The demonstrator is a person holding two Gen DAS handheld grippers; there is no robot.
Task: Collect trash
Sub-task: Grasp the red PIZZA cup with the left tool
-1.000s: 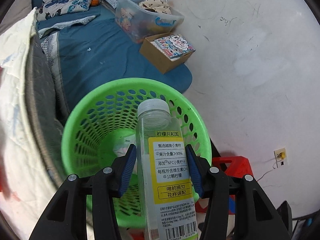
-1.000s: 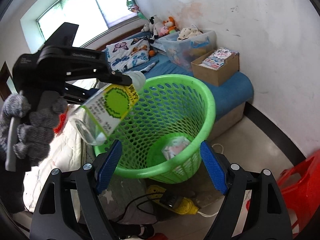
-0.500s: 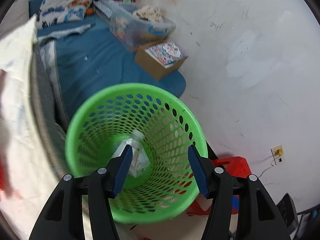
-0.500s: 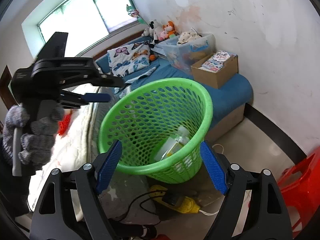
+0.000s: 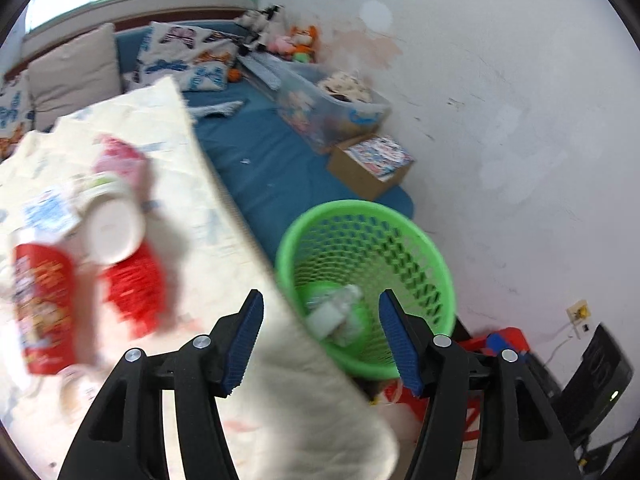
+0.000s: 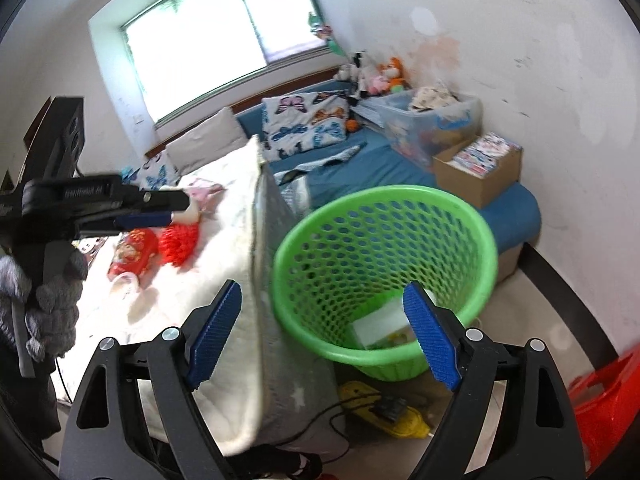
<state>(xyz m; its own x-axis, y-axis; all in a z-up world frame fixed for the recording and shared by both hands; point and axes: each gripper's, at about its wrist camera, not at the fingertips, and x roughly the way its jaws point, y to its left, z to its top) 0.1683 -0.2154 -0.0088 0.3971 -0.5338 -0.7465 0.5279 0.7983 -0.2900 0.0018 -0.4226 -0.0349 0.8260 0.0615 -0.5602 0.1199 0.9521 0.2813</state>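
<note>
Over the bed (image 5: 120, 400), seemingly empty left gripper (image 5: 320, 340)

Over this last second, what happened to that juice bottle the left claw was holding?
The left gripper let go of the bottle, which dropped into the green basket. Its jaws have just been opening, nothing between them, and its view has swung from the basket toward the bed's litter. The right gripper stayed open and empty; the basket stayed put.

A home bedroom: bed (image 6: 224, 280), butterfly pillows (image 6: 304, 124), stuffed toys (image 6: 380, 74), window (image 6: 216, 40).
</note>
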